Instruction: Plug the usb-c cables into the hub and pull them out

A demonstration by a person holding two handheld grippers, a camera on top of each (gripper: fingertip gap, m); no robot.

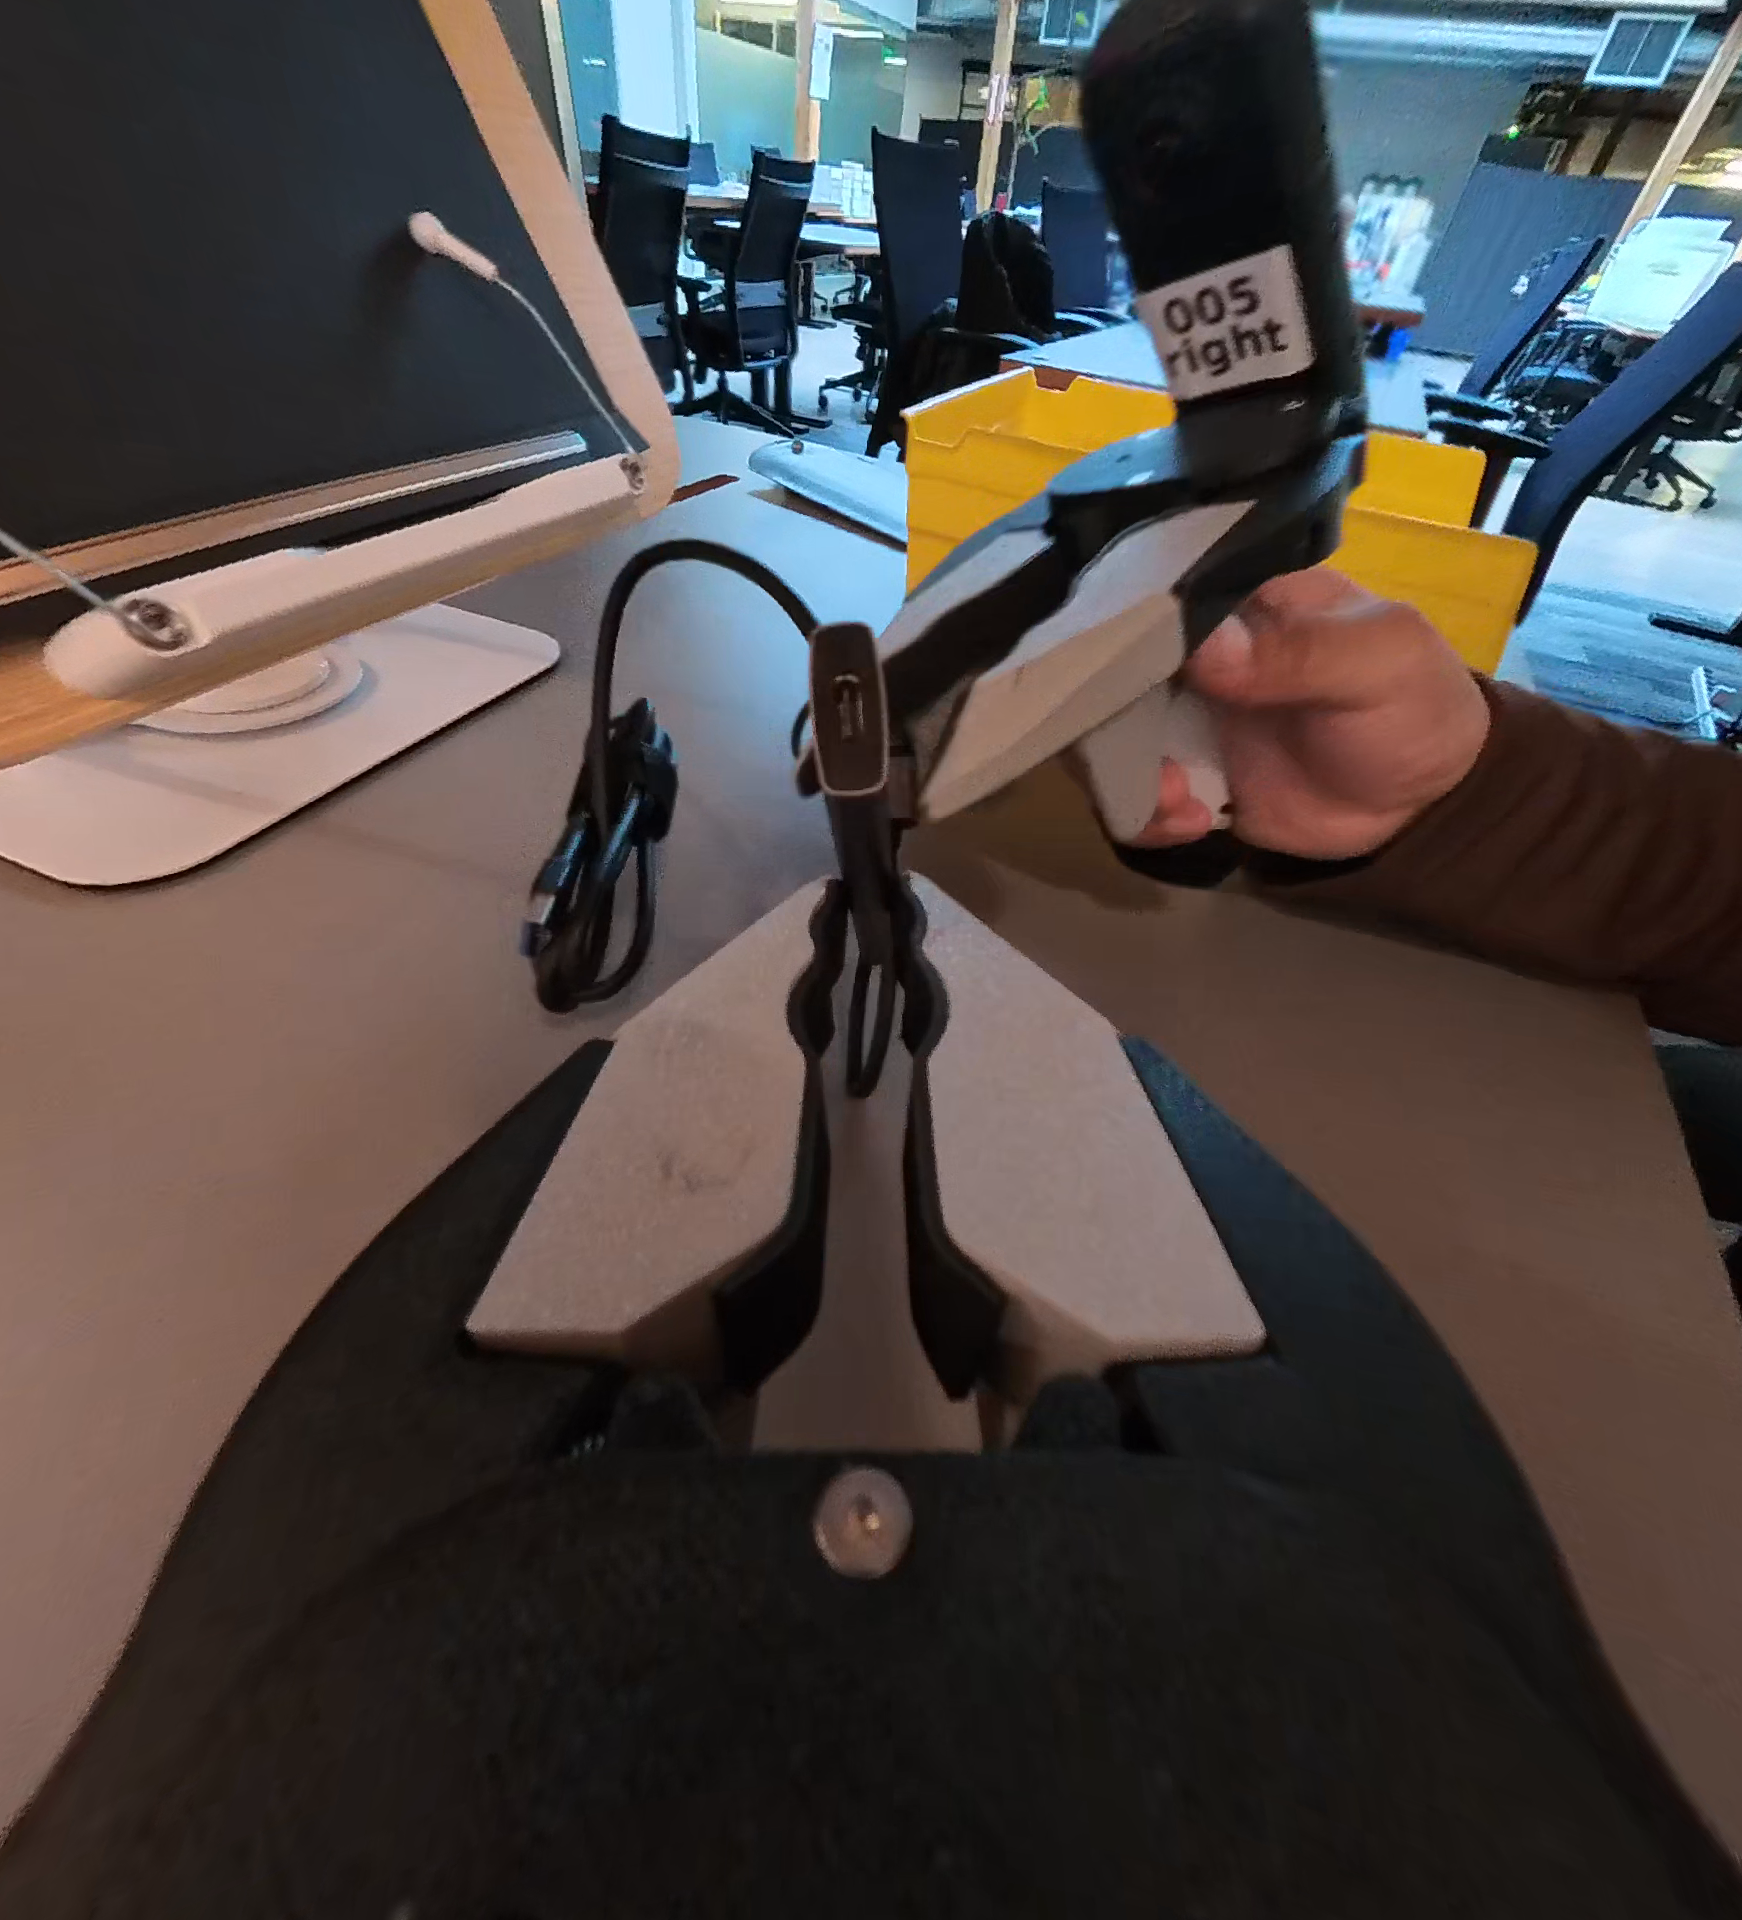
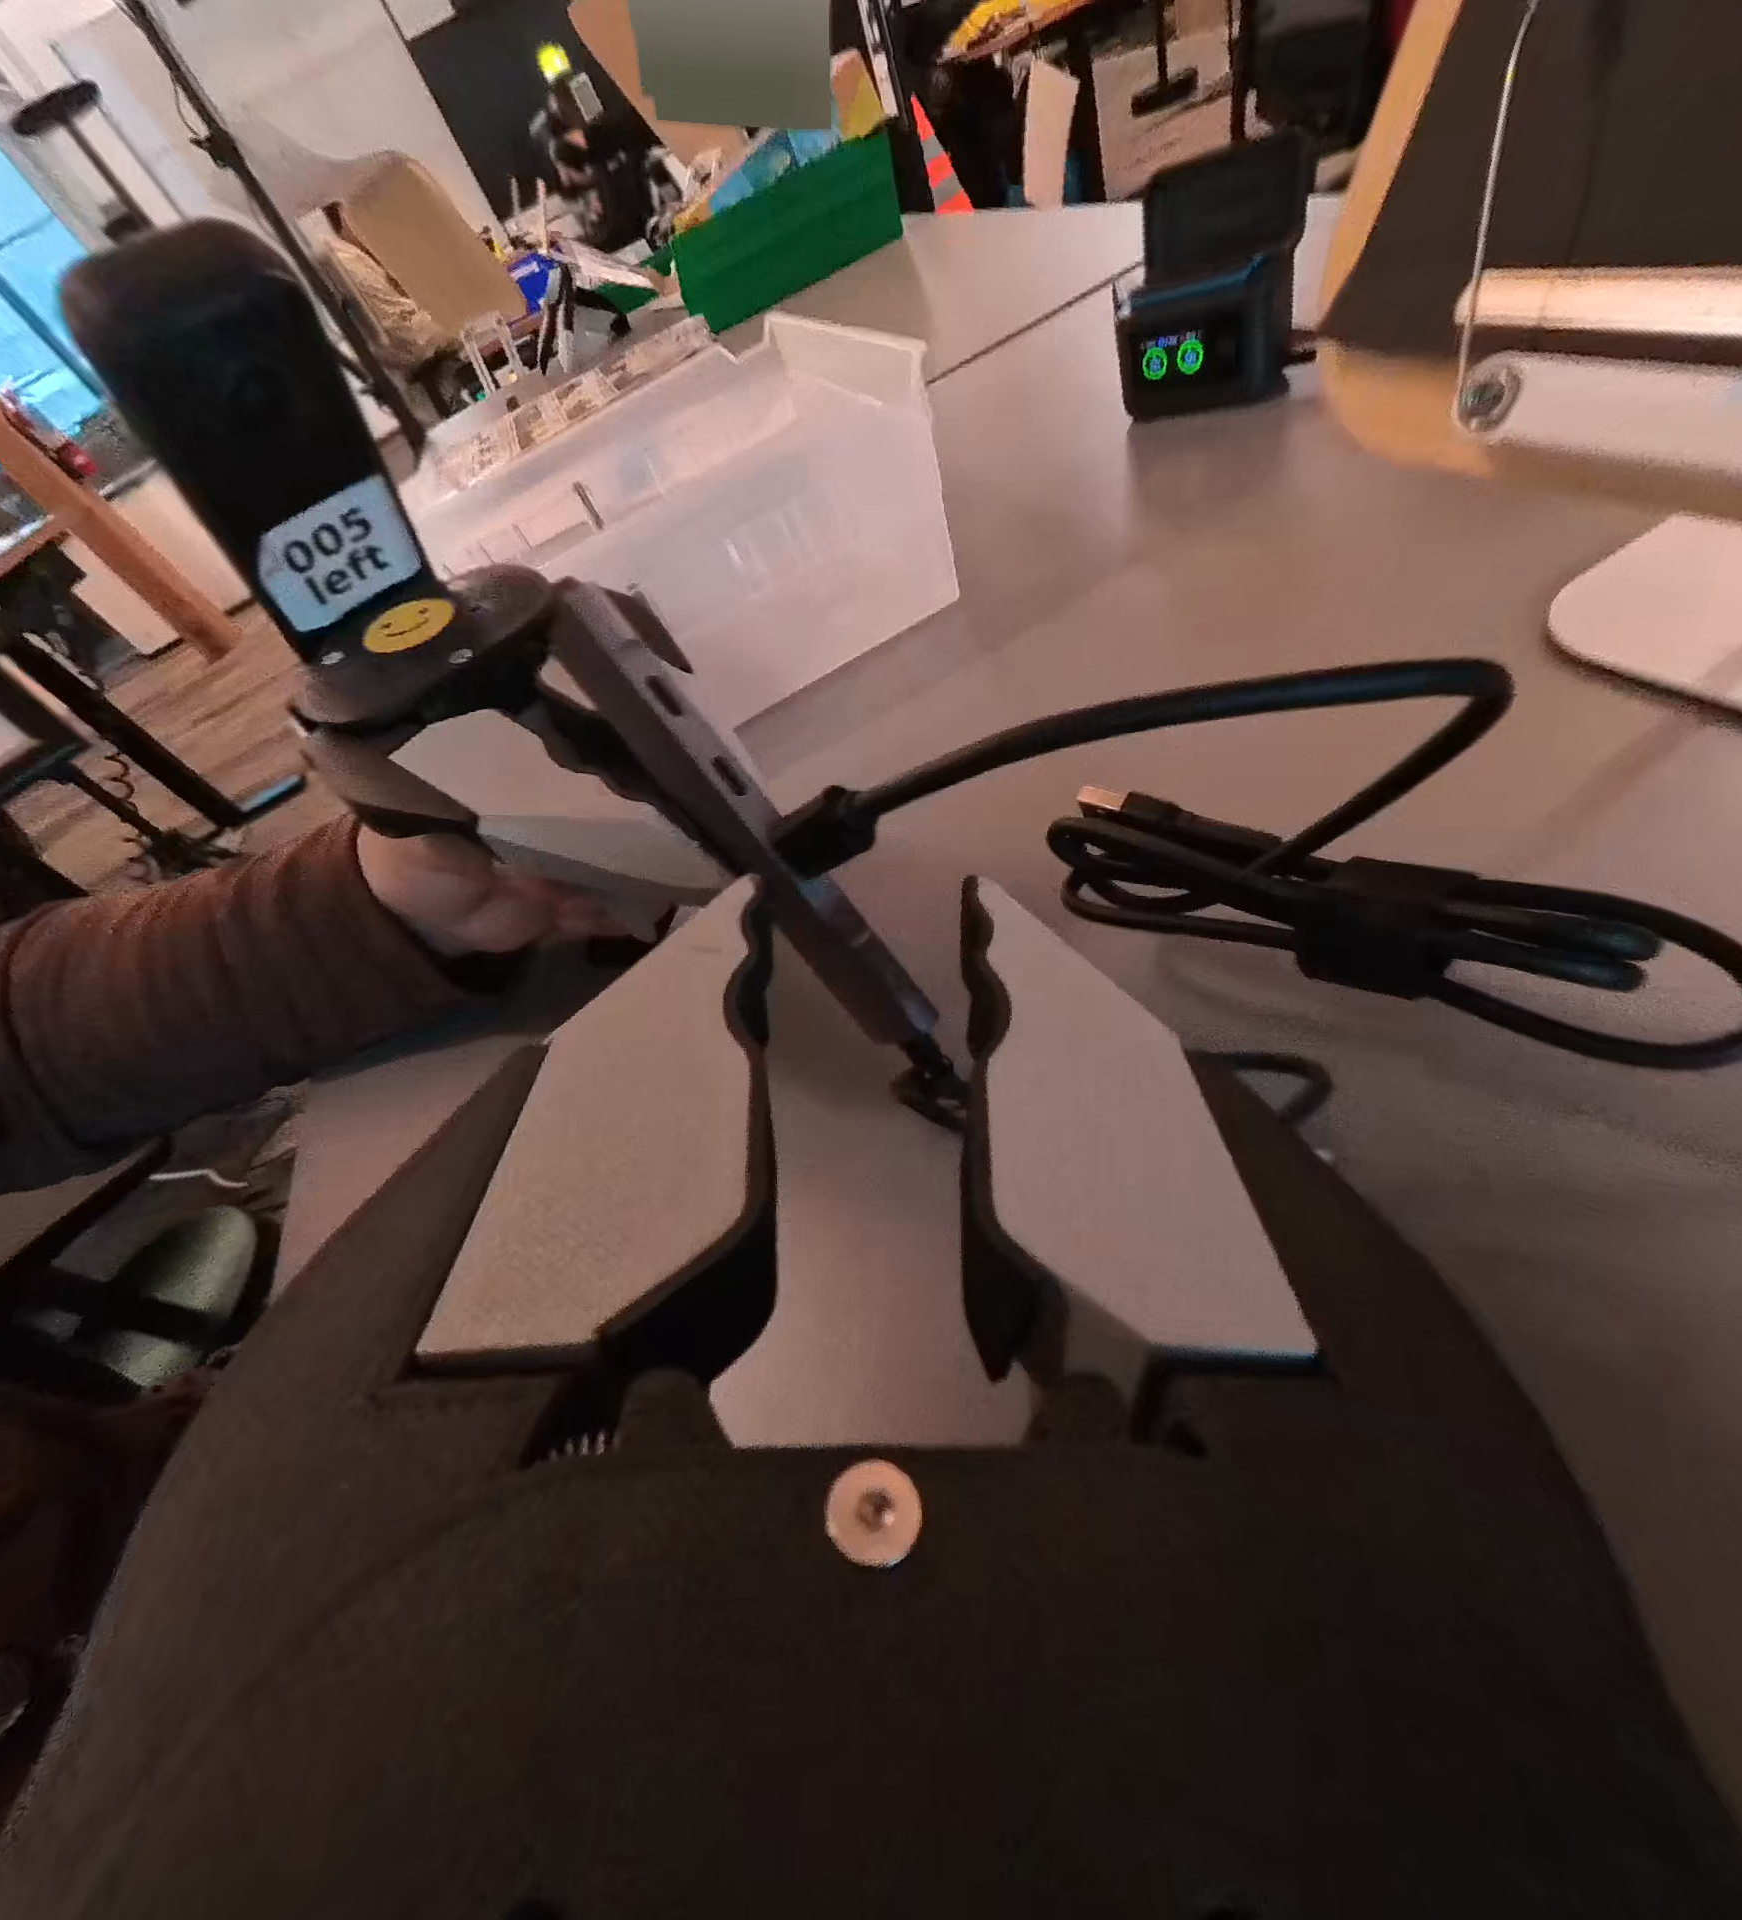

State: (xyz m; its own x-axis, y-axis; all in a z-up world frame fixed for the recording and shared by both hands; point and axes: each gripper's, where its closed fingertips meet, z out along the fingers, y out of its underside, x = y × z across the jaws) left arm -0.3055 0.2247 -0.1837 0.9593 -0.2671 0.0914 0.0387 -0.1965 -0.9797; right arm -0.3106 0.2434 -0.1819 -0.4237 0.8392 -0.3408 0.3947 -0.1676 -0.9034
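A slim dark grey hub [image 1: 848, 717] is held edge-up above the table; my left gripper [image 1: 865, 914] is shut on its lower part. In the right wrist view the hub [image 2: 680, 717] runs diagonally, with the left gripper [image 2: 628, 790] clamped on it. A black USB-C cable's plug [image 2: 827, 831] sits in the hub's side. The cable [image 1: 685, 556] arcs back to a tied bundle [image 1: 602, 862] on the table, also seen in the right wrist view [image 2: 1366, 935]. My right gripper [image 2: 862, 904] is open, its fingers either side of the hub, just short of the plug. It also shows in the left wrist view [image 1: 903, 748]. The hub's own short lead [image 1: 867, 1029] hangs between the left fingers.
A screen on a white stand base [image 1: 223, 769] stands at the left of the grey table. A yellow bin [image 1: 1002, 457] is behind. A clear plastic bin [image 2: 742, 520], a green bin [image 2: 794, 229] and a small black device with a lit display [image 2: 1189, 343] stand farther off. Only a small space, under 4 cm, lies between the two pairs of fingers.
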